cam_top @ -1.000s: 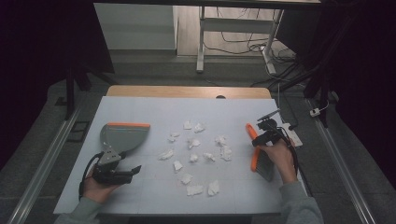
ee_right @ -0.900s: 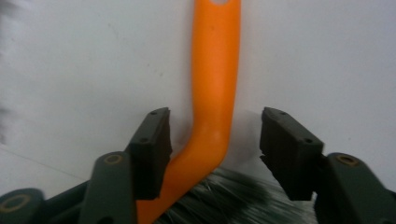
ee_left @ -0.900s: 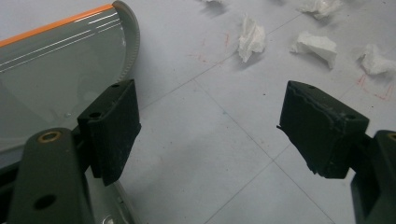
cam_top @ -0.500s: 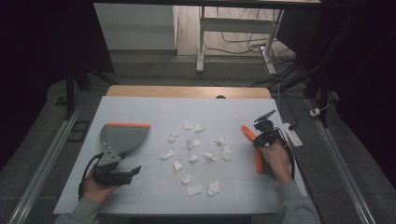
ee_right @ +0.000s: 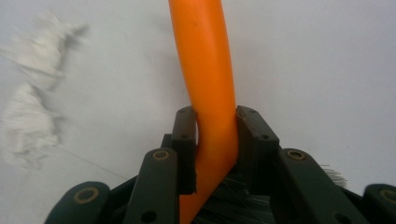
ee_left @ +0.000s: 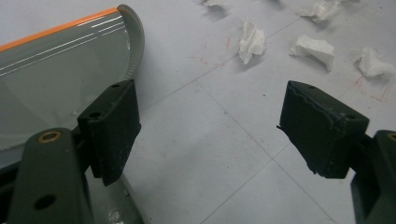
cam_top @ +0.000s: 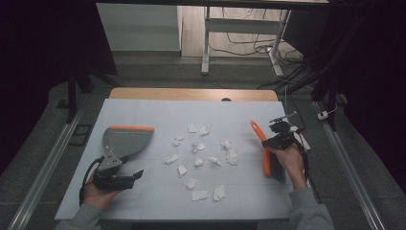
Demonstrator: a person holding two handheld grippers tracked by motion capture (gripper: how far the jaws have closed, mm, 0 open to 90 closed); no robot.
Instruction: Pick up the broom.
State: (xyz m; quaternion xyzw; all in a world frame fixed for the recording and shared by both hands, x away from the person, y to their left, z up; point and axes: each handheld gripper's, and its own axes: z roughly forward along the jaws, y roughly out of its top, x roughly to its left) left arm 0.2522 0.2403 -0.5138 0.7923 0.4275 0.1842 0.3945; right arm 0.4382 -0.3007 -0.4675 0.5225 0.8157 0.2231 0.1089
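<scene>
Your left gripper [cam_top: 135, 175] sits near the left front edge of the white table [cam_top: 158, 108], low over the surface, with your left hand [cam_top: 98, 194] behind it. Its jaws stand wide apart and have hold of nothing; in the left gripper view bare tabletop lies between the two black pads [ee_left: 114, 126]. Just beside it, on the far left side, lies the grey dustpan [cam_top: 122, 141] with its orange lip [cam_top: 130, 128] turned away from you; one pad sits right at the pan's near edge, though you cannot tell whether it touches.

Moving right, the crumpled paper scraps [cam_top: 198, 146] are scattered across the middle of the table, from a pair in the far middle down to two close to the near edge. None of them touches the dustpan or the brush.

On the right, your right gripper [cam_top: 271, 142] is clamped on the orange handle [cam_top: 258, 132] of the brush [cam_top: 266, 160]. Its jaws have just been closing, and in the right gripper view both pads press the handle [ee_right: 208, 93] from either side, with dark bristles [ee_right: 233, 205] showing below them. The brush lies lengthwise near the right edge, handle tip pointing far and left toward the scraps, well apart from the dustpan. Your right hand [cam_top: 289, 160] holds the gripper from the near side.
</scene>
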